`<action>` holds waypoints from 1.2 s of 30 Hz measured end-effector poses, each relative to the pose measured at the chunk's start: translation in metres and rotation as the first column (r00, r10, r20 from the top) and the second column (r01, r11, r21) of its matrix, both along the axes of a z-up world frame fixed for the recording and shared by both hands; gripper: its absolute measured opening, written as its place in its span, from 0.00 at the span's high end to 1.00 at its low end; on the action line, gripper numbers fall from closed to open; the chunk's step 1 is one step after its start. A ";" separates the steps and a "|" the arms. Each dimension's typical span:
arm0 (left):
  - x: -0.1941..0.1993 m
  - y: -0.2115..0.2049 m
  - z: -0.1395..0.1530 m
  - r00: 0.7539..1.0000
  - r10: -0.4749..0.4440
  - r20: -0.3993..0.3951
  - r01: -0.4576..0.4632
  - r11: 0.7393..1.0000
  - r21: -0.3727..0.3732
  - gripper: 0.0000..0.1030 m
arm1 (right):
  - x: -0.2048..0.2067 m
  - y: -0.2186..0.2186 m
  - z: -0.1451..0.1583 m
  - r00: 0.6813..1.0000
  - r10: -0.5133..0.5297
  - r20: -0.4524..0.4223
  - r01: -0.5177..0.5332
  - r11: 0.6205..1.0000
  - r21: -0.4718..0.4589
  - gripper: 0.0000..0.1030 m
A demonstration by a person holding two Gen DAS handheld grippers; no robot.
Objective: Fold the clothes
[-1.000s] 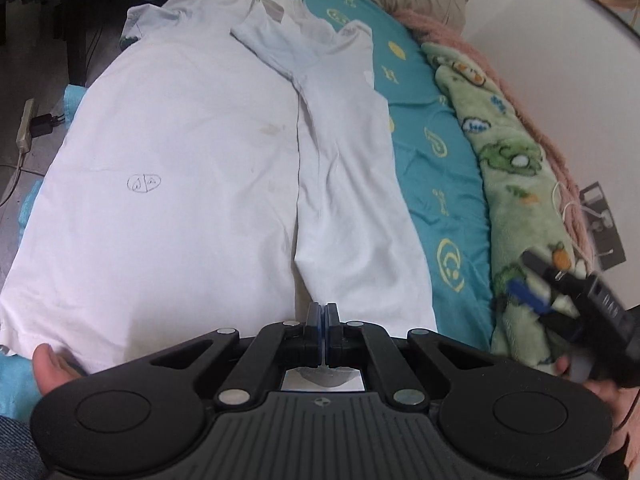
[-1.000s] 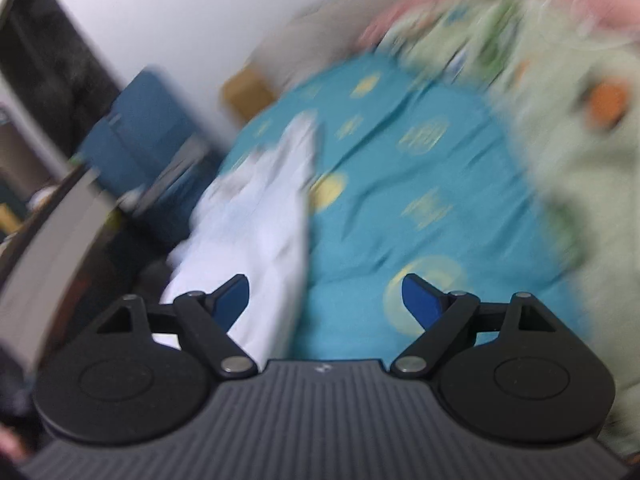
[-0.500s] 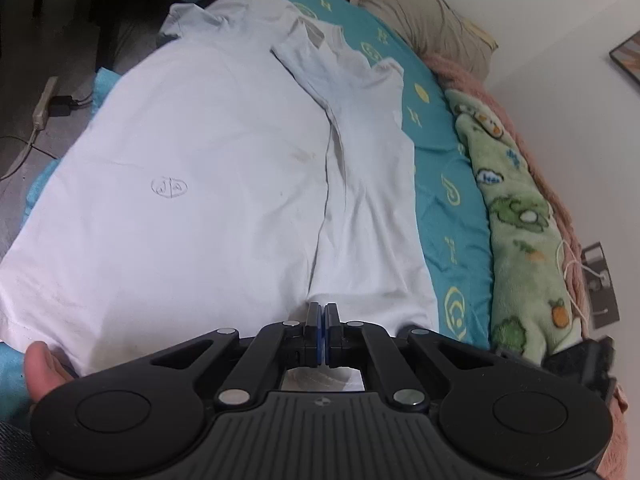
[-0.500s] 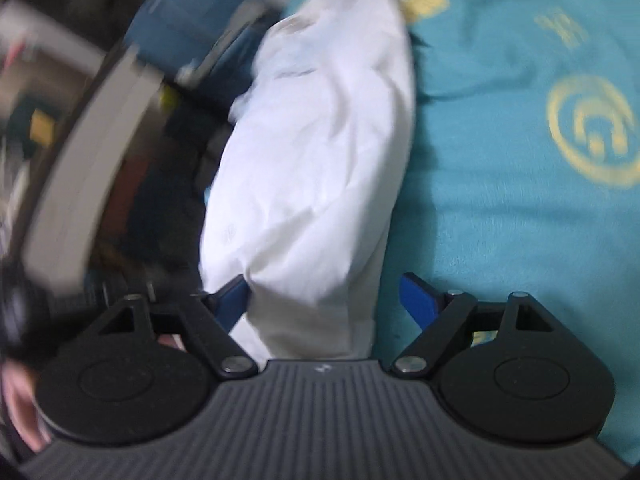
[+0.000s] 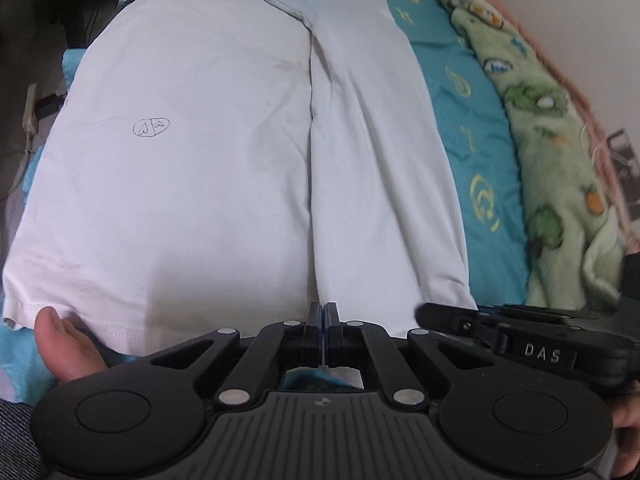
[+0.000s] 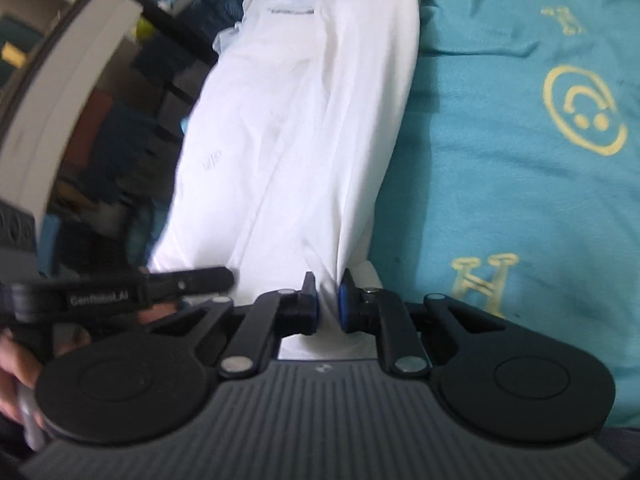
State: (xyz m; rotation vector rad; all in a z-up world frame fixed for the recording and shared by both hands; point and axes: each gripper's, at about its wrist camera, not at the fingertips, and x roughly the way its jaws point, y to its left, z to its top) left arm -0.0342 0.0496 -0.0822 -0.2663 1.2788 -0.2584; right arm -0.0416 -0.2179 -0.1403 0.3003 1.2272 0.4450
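Note:
A white T-shirt (image 5: 192,152) lies flat on the bed, its right side folded inward as a long strip (image 5: 376,168); a small pen mark shows on its left. My left gripper (image 5: 323,320) is shut at the bottom hem near the fold line; whether cloth is between the pads is hidden. My right gripper (image 6: 329,304) has closed on the hem of the folded strip (image 6: 304,140), with white cloth between the blue pads (image 6: 347,308). The right gripper also shows in the left wrist view (image 5: 520,336), just right of the left one.
The bed has a teal sheet with yellow prints (image 6: 540,160). A green fleece blanket (image 5: 560,168) runs along the right by the wall. A bare toe (image 5: 60,344) rests at the shirt's lower left hem. Furniture and cables stand off the bed's left side (image 6: 80,100).
My right gripper swung in from the right, dropped to the shirt's bottom hem beside the left gripper, and closed from wide open onto the cloth. The left gripper stayed shut, moving slightly forward.

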 end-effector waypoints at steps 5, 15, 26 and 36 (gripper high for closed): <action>-0.004 -0.017 0.000 0.997 -0.082 0.011 0.082 0.994 0.070 0.96 | -0.018 0.011 -0.005 0.999 0.028 0.045 -0.024 0.994 -0.106 0.85; -0.036 -0.033 0.055 0.919 -0.120 0.375 0.030 0.971 0.239 0.24 | -0.046 0.012 0.039 0.950 0.007 0.311 0.041 0.988 -0.148 0.14; -0.030 0.003 0.135 0.853 0.116 0.509 -0.132 0.991 -0.006 0.05 | -0.048 0.007 0.149 0.832 -0.145 0.535 0.218 0.973 -0.075 0.14; 0.113 0.110 0.136 0.791 0.490 0.366 -0.419 0.870 -0.260 0.02 | -0.004 0.018 0.157 0.734 -0.205 0.647 0.245 0.969 0.030 0.14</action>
